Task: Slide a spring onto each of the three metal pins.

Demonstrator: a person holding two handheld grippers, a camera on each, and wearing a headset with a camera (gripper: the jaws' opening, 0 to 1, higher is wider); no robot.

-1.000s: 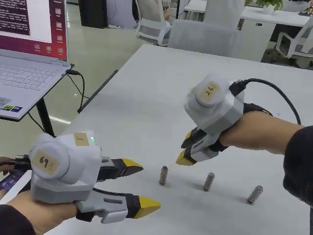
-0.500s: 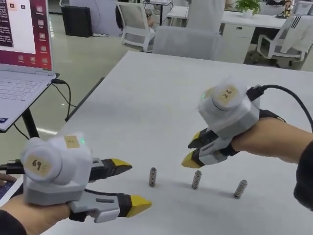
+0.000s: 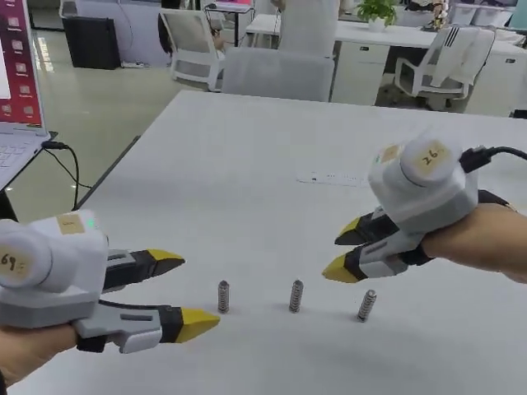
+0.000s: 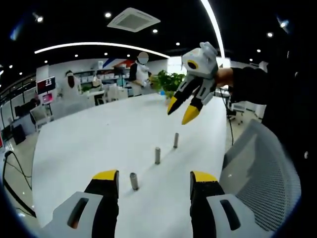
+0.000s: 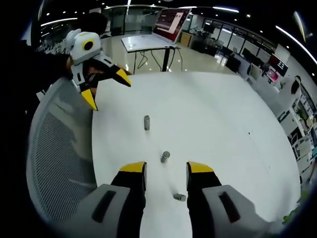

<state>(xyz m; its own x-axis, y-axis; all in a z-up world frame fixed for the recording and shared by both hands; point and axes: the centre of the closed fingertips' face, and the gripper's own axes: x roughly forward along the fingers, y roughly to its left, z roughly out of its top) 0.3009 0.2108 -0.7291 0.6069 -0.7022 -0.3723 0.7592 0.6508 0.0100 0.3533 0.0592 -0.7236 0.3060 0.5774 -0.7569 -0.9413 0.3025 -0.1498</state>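
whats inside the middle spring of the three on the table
The middle spring stands upright on the white table with nothing resting on top. Its coils close around the core, so whatever runs inside it is hidden.

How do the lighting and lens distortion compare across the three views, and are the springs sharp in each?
Head view: even overhead light, the springs sharp, with only faint soft shadows on the white table. Left gripper view: the fisheye bends the ceiling light strips into arcs, and the springs are small but clear. Right gripper view: the same fisheye bulge, the table edge curved, the springs still distinct.
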